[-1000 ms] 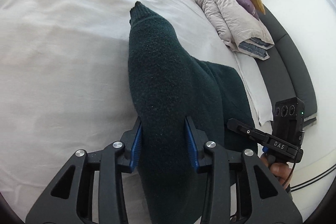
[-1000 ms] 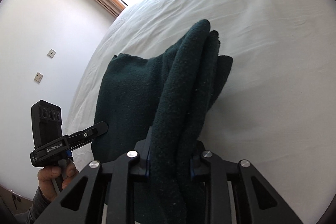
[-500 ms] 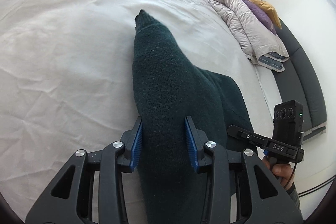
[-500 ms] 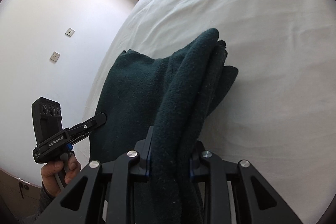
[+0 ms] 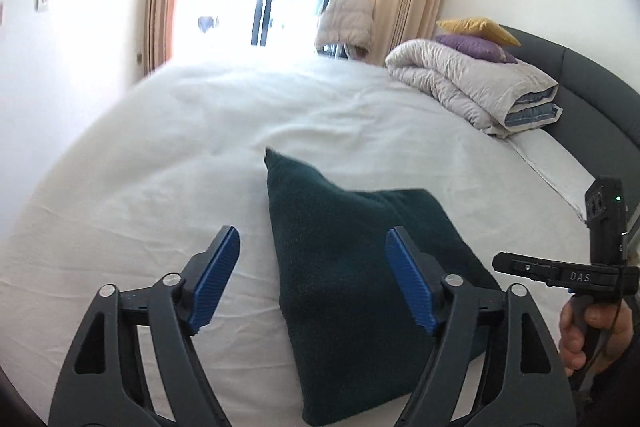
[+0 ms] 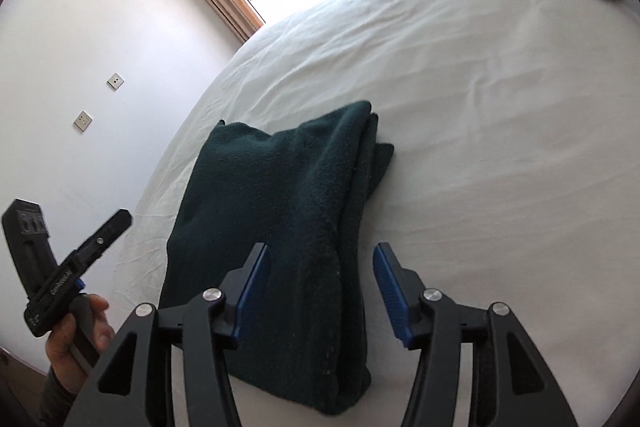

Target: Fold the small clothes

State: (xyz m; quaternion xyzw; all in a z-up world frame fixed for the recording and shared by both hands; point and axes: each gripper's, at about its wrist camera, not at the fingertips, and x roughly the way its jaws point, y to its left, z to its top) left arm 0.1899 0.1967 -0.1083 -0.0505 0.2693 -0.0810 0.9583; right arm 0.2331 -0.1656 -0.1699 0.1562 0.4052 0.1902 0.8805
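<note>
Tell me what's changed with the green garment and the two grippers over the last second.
Both grippers let go. The left gripper and right gripper, each shut on the dark green garment a second ago, now stand open and drawn back. The garment has dropped from its lifted fold to lie folded on the white bed sheet. The rolled duvet stayed where it was.

A dark green fleece garment (image 6: 280,211) lies folded flat on the white bed sheet (image 6: 500,115), near the sheet's left edge. Its layered fold edges stack along its right side, one corner pointing toward the window.
</note>
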